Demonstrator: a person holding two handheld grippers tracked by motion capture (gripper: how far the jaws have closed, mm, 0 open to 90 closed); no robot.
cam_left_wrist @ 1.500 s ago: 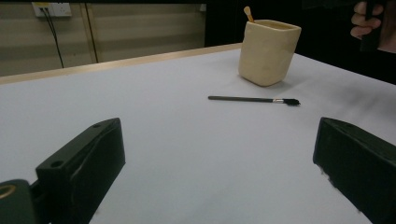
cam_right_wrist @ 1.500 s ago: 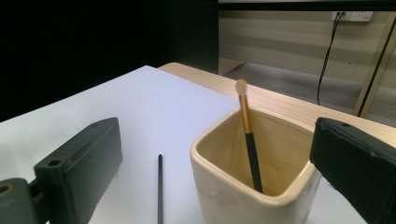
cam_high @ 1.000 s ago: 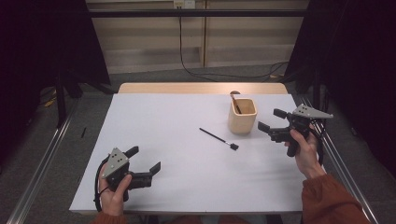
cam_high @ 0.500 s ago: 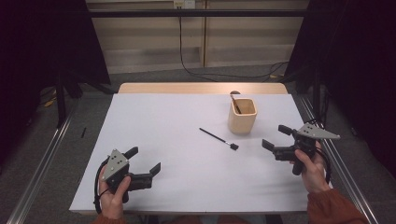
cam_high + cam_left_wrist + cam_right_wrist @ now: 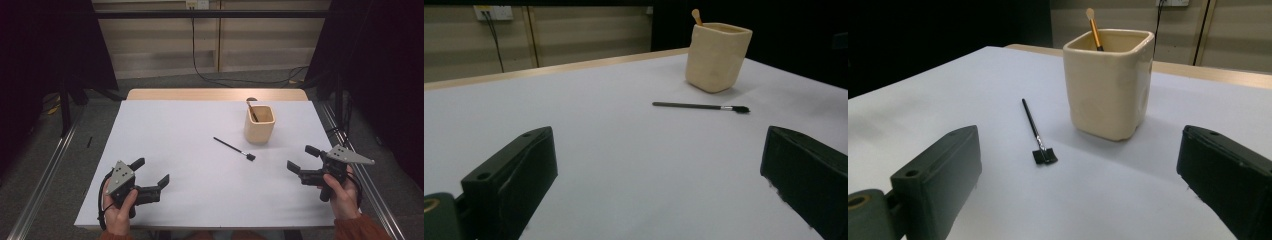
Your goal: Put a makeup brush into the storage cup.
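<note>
revealing brush flat tip: right gripper view.

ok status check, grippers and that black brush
Left hand-held gripper open, empty. Right hand-held gripper open, empty. Black brush flat on table beside cup. Nothing in the way.

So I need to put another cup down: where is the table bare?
The whole left half, from the left gripper to the far edge, is bare. So is the near strip between both grippers. Crowded: around the cup and black brush, near the right gripper.
</note>
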